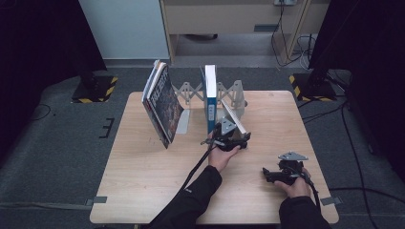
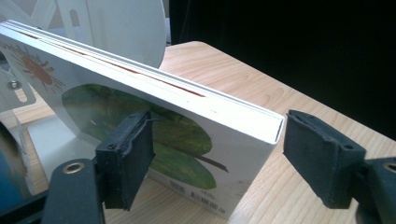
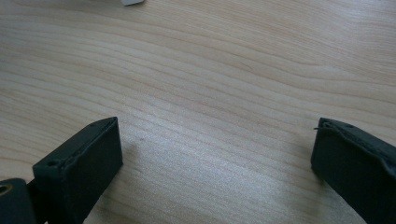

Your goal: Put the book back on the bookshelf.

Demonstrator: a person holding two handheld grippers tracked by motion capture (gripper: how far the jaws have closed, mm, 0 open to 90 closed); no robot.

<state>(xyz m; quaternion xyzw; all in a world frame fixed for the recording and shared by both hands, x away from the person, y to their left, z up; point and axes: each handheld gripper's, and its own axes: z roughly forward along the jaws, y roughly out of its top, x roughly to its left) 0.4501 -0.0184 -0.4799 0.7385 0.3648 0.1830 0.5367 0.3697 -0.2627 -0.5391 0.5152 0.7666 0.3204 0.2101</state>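
A thin white picture book (image 2: 196,140) with green cover art leans tilted on the table's rack.

Recording studio or lab. A small wooden desk (image 1: 143,181) stands alone on grey carpet (image 1: 57,143), flanked by black curtains (image 1: 33,43) and stands with yellow-black hazard tape (image 1: 298,81). Tape marks (image 1: 106,128) lie on the floor beside the left edge; loose cables (image 1: 286,47) run behind the far edge.

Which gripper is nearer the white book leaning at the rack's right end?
Left. The left gripper is at the white book, its open jaws astride the book's edge. The right gripper rests on the table, nearer the person, apart from the book.
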